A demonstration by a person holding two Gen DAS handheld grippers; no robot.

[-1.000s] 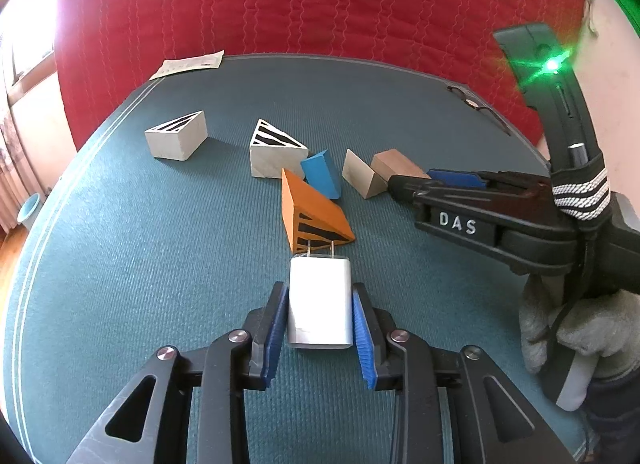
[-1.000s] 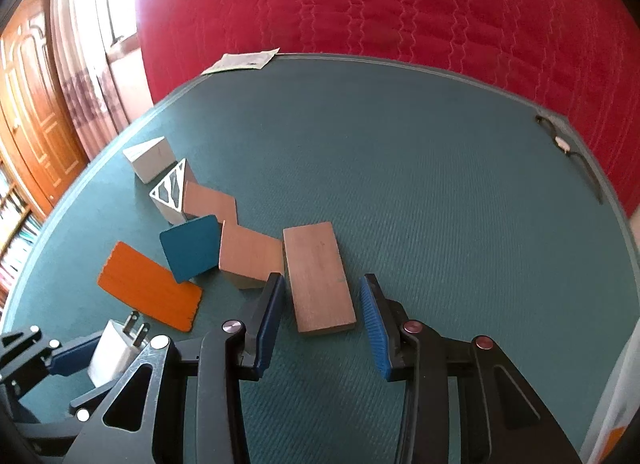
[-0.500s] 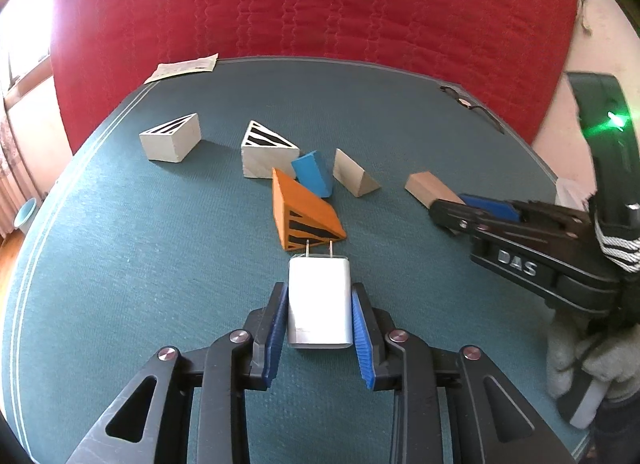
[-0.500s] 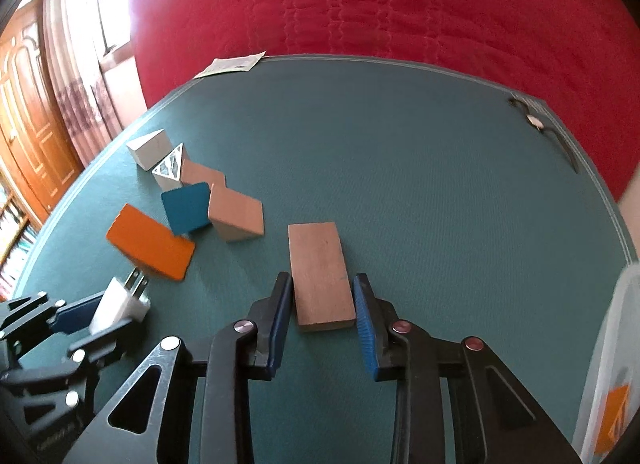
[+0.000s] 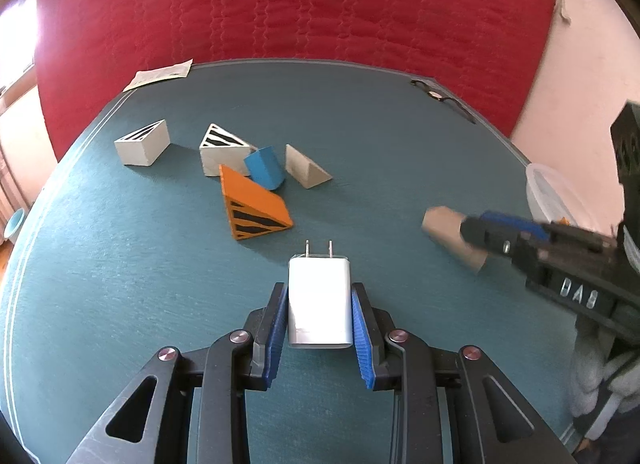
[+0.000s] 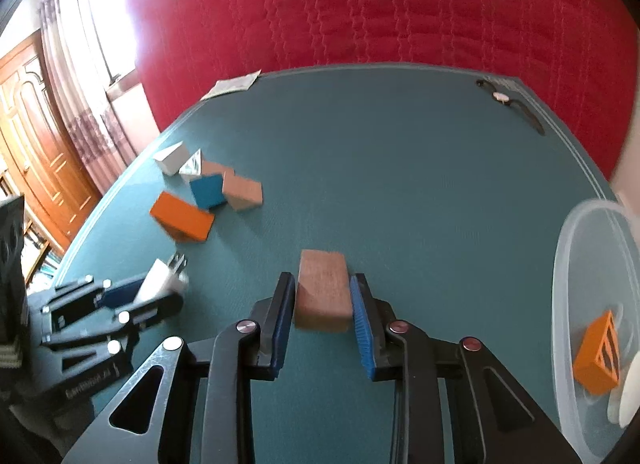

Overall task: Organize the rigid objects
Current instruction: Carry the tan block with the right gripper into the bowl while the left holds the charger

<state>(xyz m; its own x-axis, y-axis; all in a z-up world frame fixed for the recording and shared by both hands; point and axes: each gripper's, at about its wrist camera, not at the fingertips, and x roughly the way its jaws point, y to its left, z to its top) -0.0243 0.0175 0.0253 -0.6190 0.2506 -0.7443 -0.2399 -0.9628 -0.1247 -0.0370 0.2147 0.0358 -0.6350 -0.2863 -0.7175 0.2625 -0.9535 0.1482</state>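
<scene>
Left gripper [image 5: 320, 328], seen from my left wrist view at lower centre of the frame, is clamped on the white charger [image 5: 320, 302], both blue pads pressed to its sides and its two prongs pointing up-frame over the teal table [image 5: 120, 284]. Above it, left of centre, I see the orange striped wedge [image 5: 256, 208], with the blue wedge [image 5: 266, 168] and a white striped wedge [image 5: 222, 148] touching or nearly touching behind it, a plain beige wedge [image 5: 306, 172] just beside them, and a second white striped wedge [image 5: 142, 142] apart at upper left. At right of the frame the right gripper [image 5: 476, 240] carries the tan block [image 5: 448, 234], motion-blurred. In my right wrist view, the right gripper [image 6: 322, 324] at lower centre is closed on the tan block [image 6: 322, 290], held above the table [image 6: 400, 164]. At the right edge, a clear plastic container [image 6: 560, 264] holds an orange wedge [image 6: 598, 356]. The remaining wedges cluster at centre left, and the left gripper [image 6: 160, 292] with its charger [image 6: 162, 278] sits at lower left.
</scene>
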